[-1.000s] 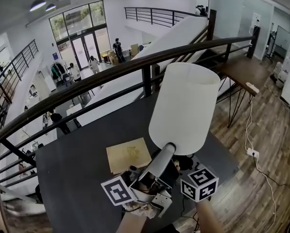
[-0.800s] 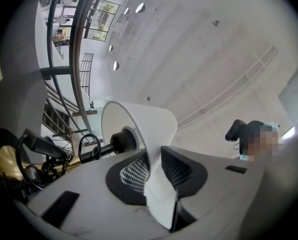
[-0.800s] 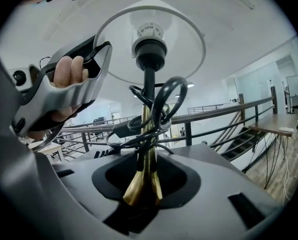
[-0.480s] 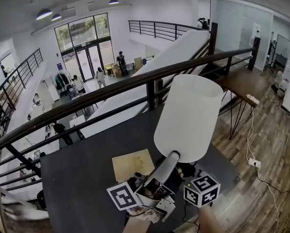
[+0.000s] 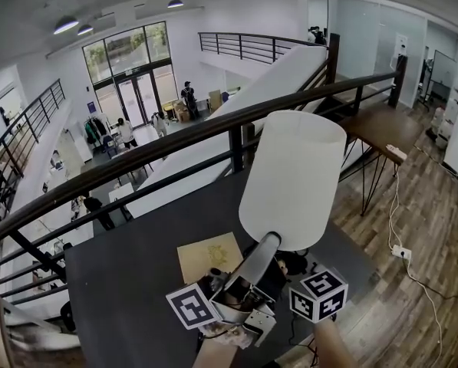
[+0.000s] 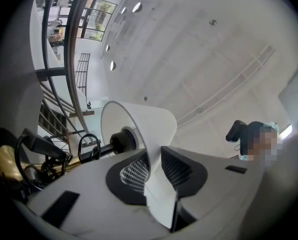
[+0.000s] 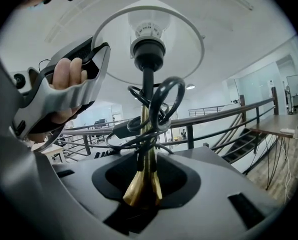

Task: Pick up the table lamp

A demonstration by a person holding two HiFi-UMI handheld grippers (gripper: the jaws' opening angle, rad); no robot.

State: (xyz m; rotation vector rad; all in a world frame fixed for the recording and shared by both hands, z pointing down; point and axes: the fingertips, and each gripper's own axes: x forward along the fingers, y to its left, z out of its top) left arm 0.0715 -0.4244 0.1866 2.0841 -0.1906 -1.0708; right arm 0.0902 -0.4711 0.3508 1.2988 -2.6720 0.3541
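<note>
— While the broad dark worktop (image 5: 121,282) fills most of the head view, where is the table lamp with the tall white drum shade (image 5: 294,179)?

— Above it and tilted. The shade end leans up toward the dark curved handrail (image 5: 136,140), and the foot end sits low, by the two tools. It looks carried rather than standing.

— Who holds what?

— The left tool (image 6: 156,166) is closed to a narrow gap on the shade's rim, with the thin white wall running between its pads. The right tool (image 7: 146,176) stands wider, its jaws clamped on the flared brass stem (image 7: 143,189) low on the lamp.

— So the pick-up is done?

— Mostly, I'd judge. Both grips are on and the lamp hangs between them. I can't be sure the foot is wholly clear of the worktop, because the tools cover it from above.

— What is left, then?

— Bringing it plainly clear and keeping it steady. The pinch on the thin shade seems the weaker hold, so the stem grip should carry the weight.

— Anything smaller nearby?

— A flat tan square board (image 5: 208,255) lies on the worktop just below the lamp. A black cord (image 7: 158,104) is coiled round the stem, with nothing seen trailing to the worktop.
</note>
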